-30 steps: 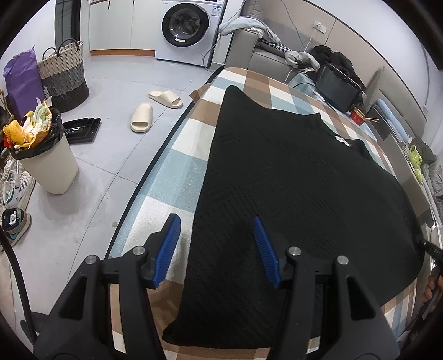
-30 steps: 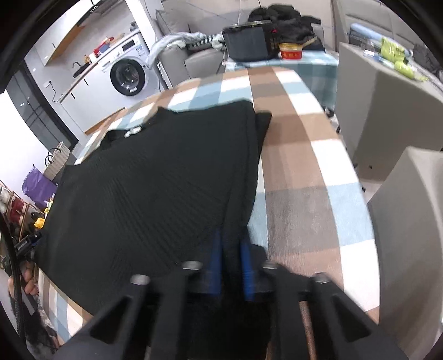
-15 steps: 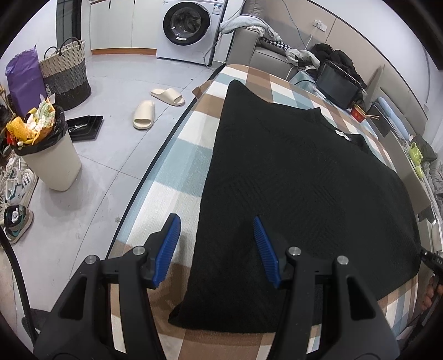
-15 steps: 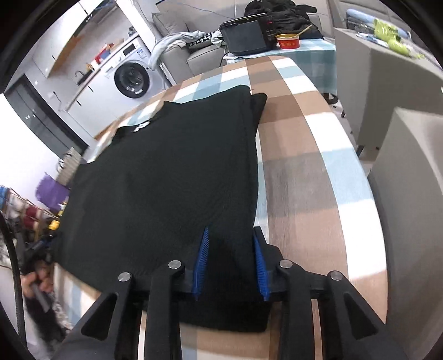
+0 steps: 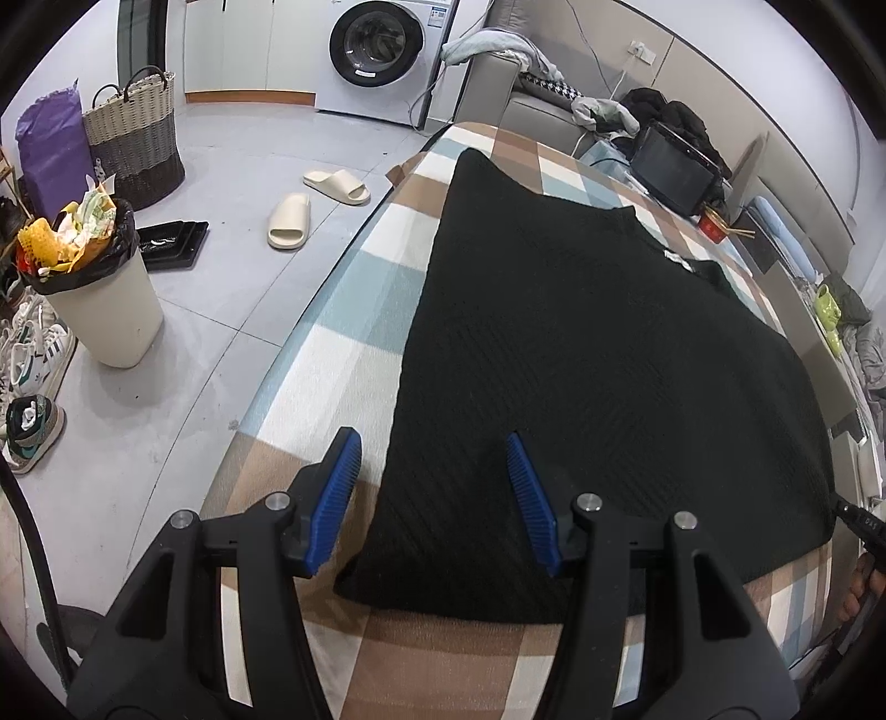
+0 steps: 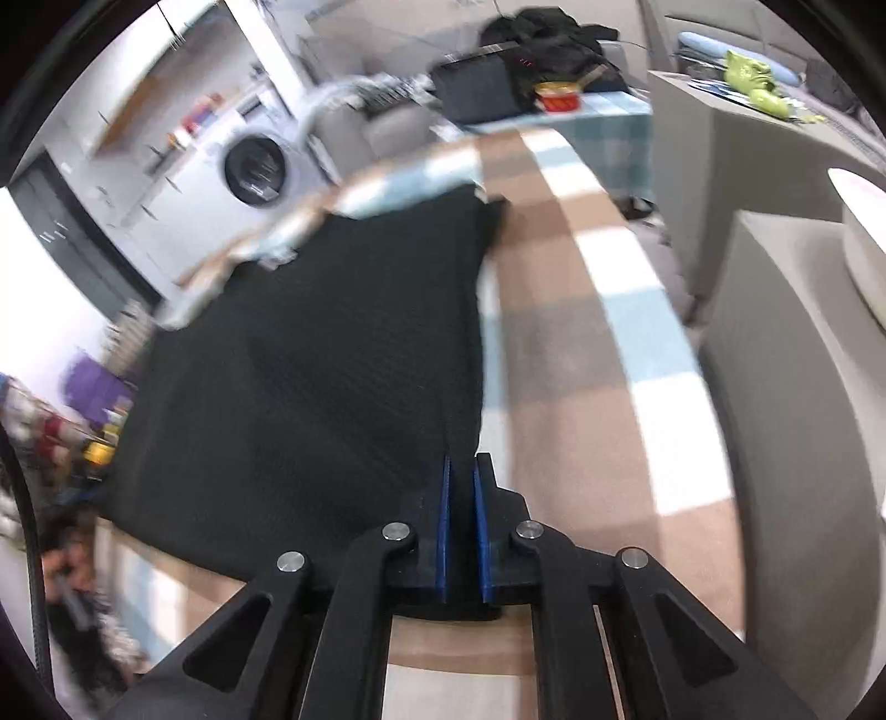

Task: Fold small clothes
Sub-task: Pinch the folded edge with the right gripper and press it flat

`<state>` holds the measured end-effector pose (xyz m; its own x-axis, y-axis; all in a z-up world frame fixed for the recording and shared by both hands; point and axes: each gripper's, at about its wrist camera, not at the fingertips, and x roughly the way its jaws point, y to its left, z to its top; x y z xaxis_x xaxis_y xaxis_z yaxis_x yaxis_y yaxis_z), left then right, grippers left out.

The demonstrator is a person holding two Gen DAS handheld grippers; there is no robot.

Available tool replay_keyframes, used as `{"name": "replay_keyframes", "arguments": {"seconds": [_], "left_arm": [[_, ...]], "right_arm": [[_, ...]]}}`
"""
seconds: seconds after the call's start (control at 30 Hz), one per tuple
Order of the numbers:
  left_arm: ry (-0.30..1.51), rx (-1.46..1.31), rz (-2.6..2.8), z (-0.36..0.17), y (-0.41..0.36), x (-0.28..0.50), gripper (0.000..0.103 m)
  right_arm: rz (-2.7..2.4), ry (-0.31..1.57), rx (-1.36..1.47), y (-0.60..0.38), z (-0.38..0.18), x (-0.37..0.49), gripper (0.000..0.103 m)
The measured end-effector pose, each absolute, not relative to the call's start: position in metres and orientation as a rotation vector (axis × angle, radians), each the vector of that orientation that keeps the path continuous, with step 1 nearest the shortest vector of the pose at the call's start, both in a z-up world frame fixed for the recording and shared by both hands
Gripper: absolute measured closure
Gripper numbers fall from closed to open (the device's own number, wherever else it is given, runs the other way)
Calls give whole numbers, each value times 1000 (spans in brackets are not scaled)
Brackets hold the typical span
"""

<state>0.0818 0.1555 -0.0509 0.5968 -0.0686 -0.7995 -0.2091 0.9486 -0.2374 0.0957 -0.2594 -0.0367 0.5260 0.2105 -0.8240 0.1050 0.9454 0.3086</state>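
A black knit garment [image 5: 581, 343] lies spread flat on the checked tablecloth [image 5: 354, 310]. My left gripper [image 5: 431, 443] hovers open over the garment's near left corner, and the garment's left edge runs between its blue pads [image 5: 338, 498] without touching them. In the right wrist view the same garment [image 6: 310, 360] fills the left and middle of the blurred picture. My right gripper [image 6: 462, 465] is at the garment's near right corner. Its jaws are closing to a narrow slit, with the dark fabric's edge pinched between them.
To the left on the floor stand a full waste bin [image 5: 105, 310], two slippers [image 5: 288, 221], a woven basket [image 5: 135, 144] and shoes [image 5: 33, 354]. A washing machine [image 5: 379, 50] is at the back. A dark screen [image 5: 673, 171] and a red bowl [image 5: 714, 227] sit beyond the garment. A grey chair [image 6: 786, 387] flanks the table's right.
The right jaws opened over the garment's near right corner and have closed on it again. The left gripper drew back slightly, so more of the near hem shows.
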Motion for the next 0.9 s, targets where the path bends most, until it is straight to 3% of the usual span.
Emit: {"name": "replay_keyframes", "arguments": {"seconds": [0.1, 0.2, 0.27, 0.3, 0.33, 0.43, 0.57, 0.7, 0.9], "left_arm": [[936, -324, 88, -52, 153, 75, 51], [938, -332, 87, -53, 152, 68, 51], [935, -327, 80, -55, 150, 64, 51], [935, -325, 78, -56, 150, 62, 57], [929, -325, 70, -57, 149, 60, 75], [906, -303, 63, -55, 148, 54, 87], [888, -304, 100, -48, 153, 45, 86], [921, -342, 166, -43, 164, 34, 57], [914, -433, 194, -39, 172, 11, 54]], "right_arm": [[72, 978, 366, -261, -27, 90, 82], [54, 892, 360, -258, -11, 80, 62], [71, 866, 345, -248, -4, 78, 61], [82, 864, 330, -242, -1, 78, 58], [91, 861, 321, -236, 0, 78, 56], [139, 873, 304, -221, -2, 83, 54], [137, 888, 287, -211, -5, 89, 54], [157, 876, 271, -199, 1, 90, 54], [217, 845, 267, -176, 8, 91, 37]]}}
